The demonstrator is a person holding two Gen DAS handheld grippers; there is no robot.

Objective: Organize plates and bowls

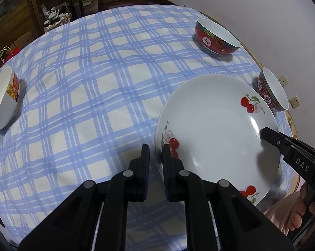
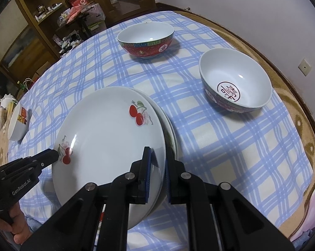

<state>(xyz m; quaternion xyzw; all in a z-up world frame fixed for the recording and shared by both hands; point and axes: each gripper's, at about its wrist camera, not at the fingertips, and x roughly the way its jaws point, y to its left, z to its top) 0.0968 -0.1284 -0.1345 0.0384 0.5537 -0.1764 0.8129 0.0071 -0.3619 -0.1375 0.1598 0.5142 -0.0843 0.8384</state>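
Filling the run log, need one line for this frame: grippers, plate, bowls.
left gripper: jaws astride cherry plate rim | right gripper: jaws astride opposite rim | plate tilted over stacked plates | bowls untouched

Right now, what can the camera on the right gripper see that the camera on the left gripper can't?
Only the right wrist view shows more plates stacked under the cherry plate, the round mark inside the near red bowl, and the right gripper closed on the cherry plate's rim.

Only the left wrist view shows the left gripper straddling the plate's opposite rim, and the flower pattern outside that near bowl.

Both show the cherry plate, the far red bowl, the white cartoon bowl and the blue checked cloth.
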